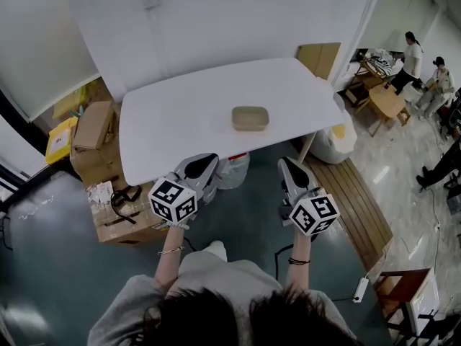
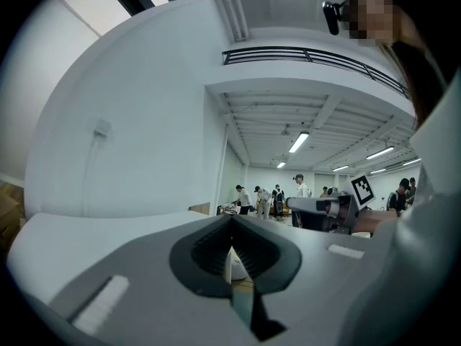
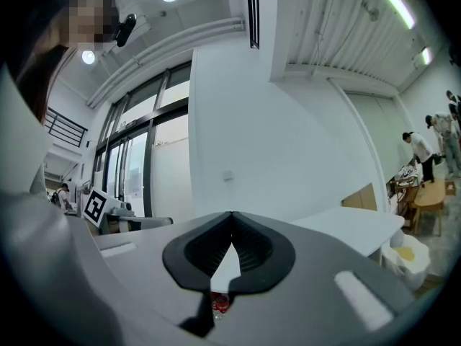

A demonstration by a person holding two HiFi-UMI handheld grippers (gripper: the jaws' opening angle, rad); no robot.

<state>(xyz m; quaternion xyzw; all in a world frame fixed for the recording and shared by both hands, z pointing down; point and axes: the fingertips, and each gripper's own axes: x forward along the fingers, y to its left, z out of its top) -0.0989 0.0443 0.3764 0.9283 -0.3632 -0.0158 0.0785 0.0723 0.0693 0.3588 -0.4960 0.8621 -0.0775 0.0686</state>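
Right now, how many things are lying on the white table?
1. A tan rounded container sits near the middle of the white table, a bit toward its right. Nothing else shows on top. The left gripper and right gripper hang short of its near edge.

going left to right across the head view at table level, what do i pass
yellow box → cardboard boxes → white table → tan box on that table → white bin → small wooden table → people
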